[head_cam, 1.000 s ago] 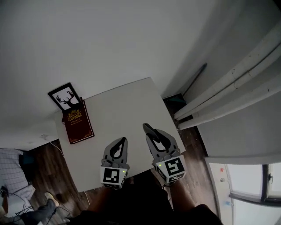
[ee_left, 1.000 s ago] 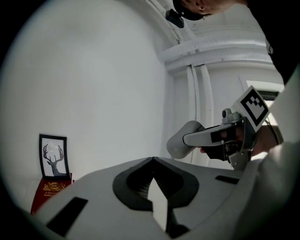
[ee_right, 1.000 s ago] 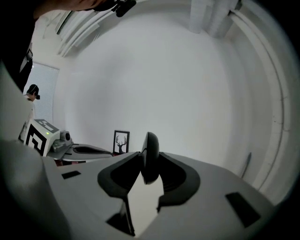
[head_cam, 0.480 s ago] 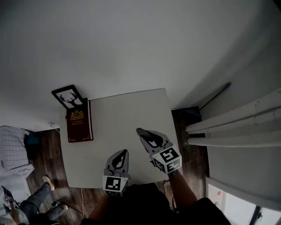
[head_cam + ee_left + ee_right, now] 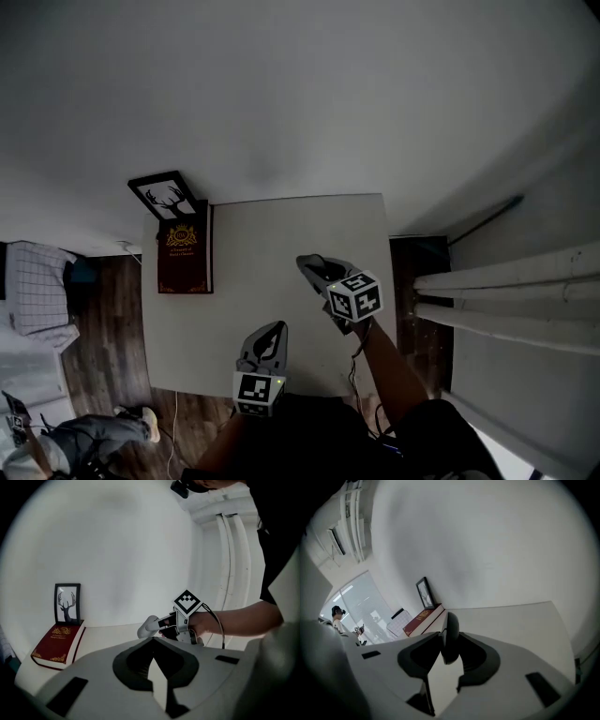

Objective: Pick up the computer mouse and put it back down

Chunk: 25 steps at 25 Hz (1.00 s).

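A grey computer mouse (image 5: 314,266) sits between the jaws of my right gripper (image 5: 322,272), which is shut on it over the right half of the white table (image 5: 244,234). In the right gripper view the mouse (image 5: 450,637) stands on edge, pinched between the jaws of that gripper (image 5: 449,645). The left gripper view shows the mouse (image 5: 147,626) just above the tabletop, with the right gripper (image 5: 165,624) behind it. My left gripper (image 5: 270,337) is shut and empty near the table's front edge, its closed tips (image 5: 152,640) pointing toward the mouse.
A dark red book (image 5: 185,258) lies at the table's far left, with a framed deer picture (image 5: 169,195) leaning on the wall behind it. White pipes (image 5: 506,291) run along the right. A person's legs (image 5: 84,441) and a checked cloth (image 5: 37,286) are on the wooden floor at left.
The right gripper has come down and further in over the table with the mouse in its jaws. The left gripper has sunk a little near the front edge, still shut.
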Available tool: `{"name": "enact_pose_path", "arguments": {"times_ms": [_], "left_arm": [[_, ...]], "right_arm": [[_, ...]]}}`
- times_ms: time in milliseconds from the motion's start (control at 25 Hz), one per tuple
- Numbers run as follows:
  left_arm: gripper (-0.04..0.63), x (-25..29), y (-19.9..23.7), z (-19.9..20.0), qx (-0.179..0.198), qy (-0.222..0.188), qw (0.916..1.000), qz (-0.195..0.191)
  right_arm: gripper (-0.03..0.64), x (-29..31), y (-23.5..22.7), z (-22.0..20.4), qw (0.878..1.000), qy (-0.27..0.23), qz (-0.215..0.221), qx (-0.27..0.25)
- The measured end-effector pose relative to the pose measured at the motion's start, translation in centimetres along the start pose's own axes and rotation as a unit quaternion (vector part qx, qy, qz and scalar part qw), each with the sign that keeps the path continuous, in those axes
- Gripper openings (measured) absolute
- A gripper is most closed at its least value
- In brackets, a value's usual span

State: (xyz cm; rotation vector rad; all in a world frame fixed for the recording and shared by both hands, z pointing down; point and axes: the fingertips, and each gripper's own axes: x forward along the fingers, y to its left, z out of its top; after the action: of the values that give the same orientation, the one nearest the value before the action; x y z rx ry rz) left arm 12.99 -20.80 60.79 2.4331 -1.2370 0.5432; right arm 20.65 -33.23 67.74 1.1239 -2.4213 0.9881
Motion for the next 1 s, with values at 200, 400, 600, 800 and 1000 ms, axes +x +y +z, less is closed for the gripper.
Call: {"name": "enact_pose_path", "arguments": {"times_ms": [200, 400, 600, 800, 1000], "left_arm": [[0.000, 2.1, 1.2, -0.5, -0.017, 0.021, 0.9996, 0.011], [0.000, 5.7, 2.2, -2.1, -0.022, 0.043, 0.9988, 0.011], [0.000, 8.2, 2.8, -2.7, -0.031, 0.062, 0.9976, 0.006], [0.000, 9.9, 2.5, -2.7, -0.031, 0.069, 0.9972, -0.003], [0.000, 10.7, 1.6, -2.6, -0.032, 0.071, 0.9968, -0.016]], "right_arm": [[0.132, 2.8, -1.9, -1.2, 0.999, 0.024, 0.010, 0.041], [0.132, 4.1, -3.7, -1.0, 0.997, 0.027, 0.016, 0.067], [0.132, 5.1, -5.3, -0.9, 0.991, 0.013, 0.040, 0.130], [0.132, 5.6, -6.7, -1.5, 0.986, 0.005, 0.046, 0.162], [0.135, 5.7, -7.8, -1.0, 0.983, -0.019, 0.045, 0.179]]}}
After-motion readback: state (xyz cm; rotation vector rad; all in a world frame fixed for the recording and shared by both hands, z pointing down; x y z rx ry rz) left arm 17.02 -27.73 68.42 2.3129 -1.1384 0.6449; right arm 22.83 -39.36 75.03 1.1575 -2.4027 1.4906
